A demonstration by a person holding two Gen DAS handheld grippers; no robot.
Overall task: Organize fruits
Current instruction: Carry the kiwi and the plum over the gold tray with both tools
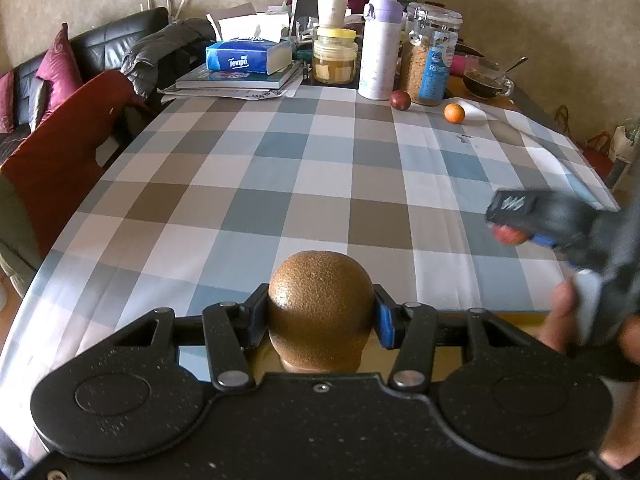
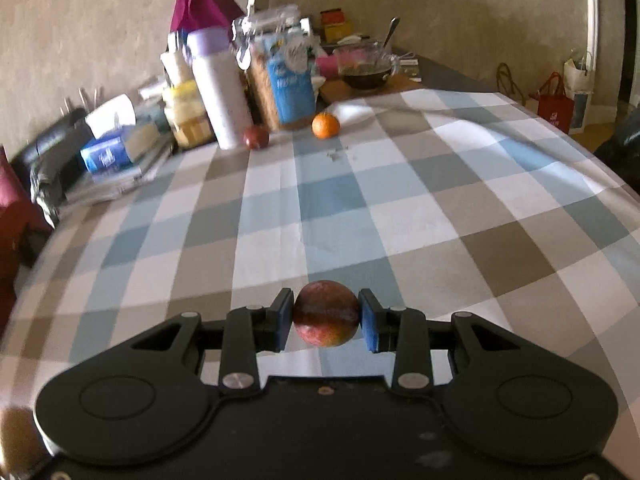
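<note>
The left claw (image 1: pixel 320 316) holds a kiwi (image 1: pixel 320 300); the right claw (image 2: pixel 326 320) holds a plum (image 2: pixel 326 314). Both point toward the orange (image 2: pixel 325 125) beside the jar (image 2: pixel 280 76), far across the counter (image 2: pixel 360 208); the right one seems nearer.

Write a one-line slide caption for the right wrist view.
Right claw grips a red plum above the checked tablecloth; an orange and a dark red fruit wait beyond.
</note>
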